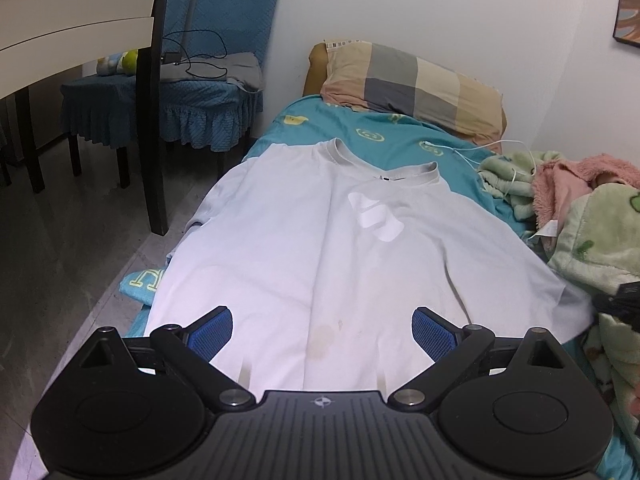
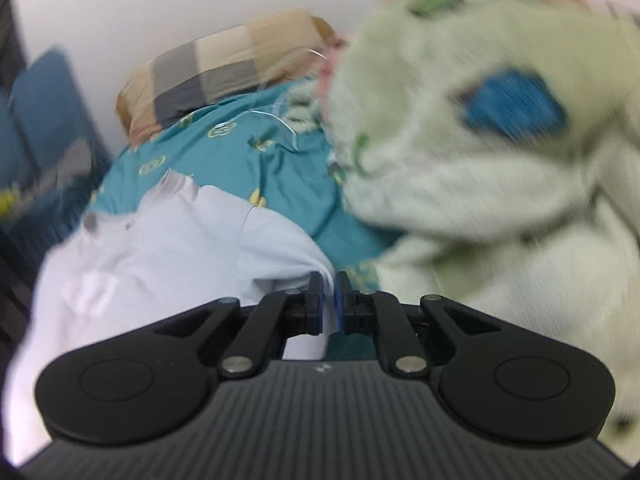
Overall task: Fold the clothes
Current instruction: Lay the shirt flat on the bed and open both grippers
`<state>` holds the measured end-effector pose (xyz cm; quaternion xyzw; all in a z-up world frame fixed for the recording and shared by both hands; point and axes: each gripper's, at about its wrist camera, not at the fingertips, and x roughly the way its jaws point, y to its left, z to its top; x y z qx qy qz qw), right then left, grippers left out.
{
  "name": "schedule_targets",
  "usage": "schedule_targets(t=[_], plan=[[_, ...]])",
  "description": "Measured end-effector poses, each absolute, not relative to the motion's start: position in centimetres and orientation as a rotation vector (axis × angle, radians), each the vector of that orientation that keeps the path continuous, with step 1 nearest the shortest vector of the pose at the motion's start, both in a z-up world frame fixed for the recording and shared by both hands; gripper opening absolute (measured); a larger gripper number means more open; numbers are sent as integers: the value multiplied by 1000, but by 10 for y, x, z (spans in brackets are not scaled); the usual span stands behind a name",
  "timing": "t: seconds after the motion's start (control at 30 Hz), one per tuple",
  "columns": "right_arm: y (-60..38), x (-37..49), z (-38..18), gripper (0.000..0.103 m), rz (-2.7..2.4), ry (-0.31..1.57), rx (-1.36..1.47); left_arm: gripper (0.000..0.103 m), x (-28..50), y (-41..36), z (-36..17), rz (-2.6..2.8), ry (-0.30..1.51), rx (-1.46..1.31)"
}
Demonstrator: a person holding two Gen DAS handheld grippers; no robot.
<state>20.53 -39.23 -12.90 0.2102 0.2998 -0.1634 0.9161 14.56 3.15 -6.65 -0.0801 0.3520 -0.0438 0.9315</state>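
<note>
Barely started: T-shirt (image 1: 320, 240) lies flat, unfolded on the bed (image 1: 384, 136); right gripper (image 2: 329, 300) is clamped on its right sleeve edge, left gripper (image 1: 322, 326) spread wide, holding nothing.

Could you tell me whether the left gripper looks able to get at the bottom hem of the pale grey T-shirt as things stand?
Probably yes. The left gripper is open above the pale grey T-shirt, which lies flat on the teal bedsheet, with nothing lying between its fingers and the fabric.
</note>
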Motion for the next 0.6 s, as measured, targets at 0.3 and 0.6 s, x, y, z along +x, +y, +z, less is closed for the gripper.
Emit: schedule_targets(t=[0.3,0.6], plan=[[-418,178,-165,71,-166,577,1073,98,139,30,-71,-79,746,-199],[-428,222,-237,70,-326,490,1370,98,155,40,-85,-64,793,-287]])
